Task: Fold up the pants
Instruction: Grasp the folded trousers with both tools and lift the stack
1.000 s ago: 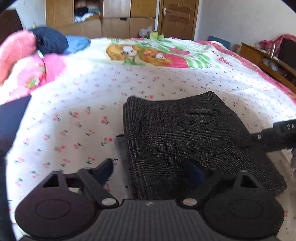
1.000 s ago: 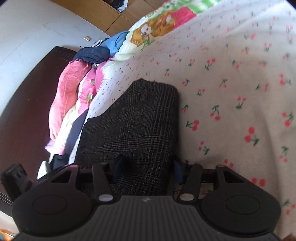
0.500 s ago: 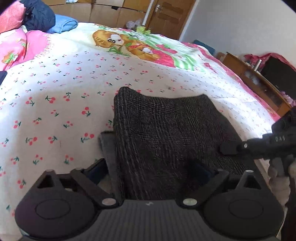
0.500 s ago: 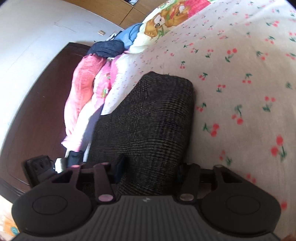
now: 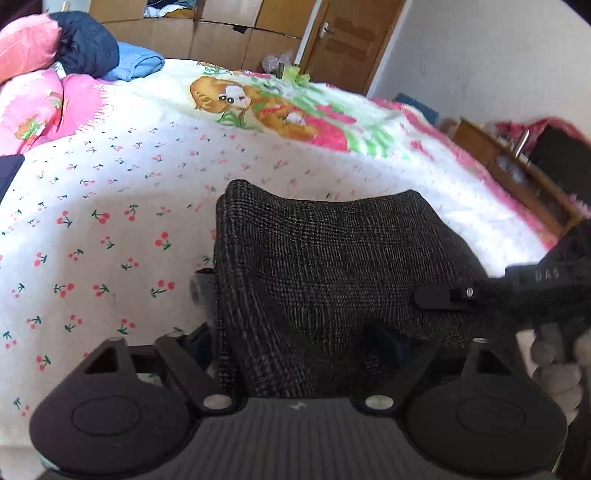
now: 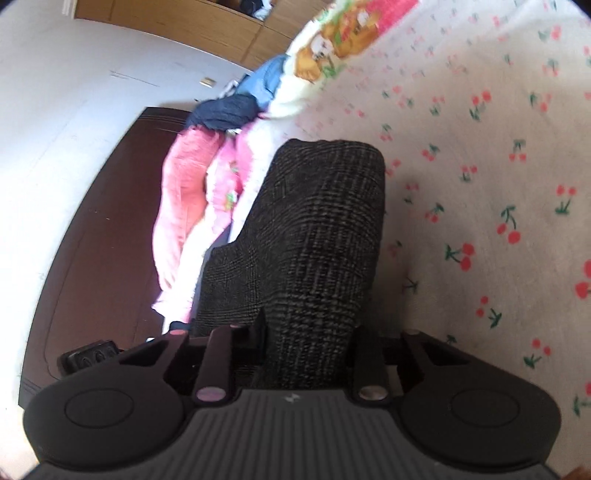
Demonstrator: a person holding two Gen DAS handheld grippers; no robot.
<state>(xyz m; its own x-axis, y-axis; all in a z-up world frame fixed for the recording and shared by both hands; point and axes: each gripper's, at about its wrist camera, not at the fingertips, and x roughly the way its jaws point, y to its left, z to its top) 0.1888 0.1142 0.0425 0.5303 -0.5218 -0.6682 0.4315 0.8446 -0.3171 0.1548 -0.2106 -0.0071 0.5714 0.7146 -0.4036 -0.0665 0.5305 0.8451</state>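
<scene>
Dark grey checked pants (image 5: 332, 251), folded into a thick pad, lie on the cherry-print bed sheet (image 5: 92, 229). My left gripper (image 5: 291, 341) straddles their near left corner. Its jaws are closing, with fabric bunched between them and the left finger just beside the folded edge. In the right wrist view the pants (image 6: 325, 206) run away from the camera. My right gripper (image 6: 310, 332) is closing on their near end, and cloth fills the gap between its pads. One finger of the right gripper (image 5: 436, 295) shows lying against the pants' right side.
Pink pillows (image 5: 33, 92), a navy bundle (image 5: 88, 44) and a blue one (image 5: 136, 66) sit at the head of the bed. A dark headboard (image 6: 110, 206) stands behind them. A wooden wardrobe (image 5: 221, 26), a door (image 5: 347, 40) and a low wooden cabinet (image 5: 517, 173) line the room.
The right jaws have narrowed onto the pants' near end, which now bulges up. The left jaws have drawn in slightly and that view has tilted.
</scene>
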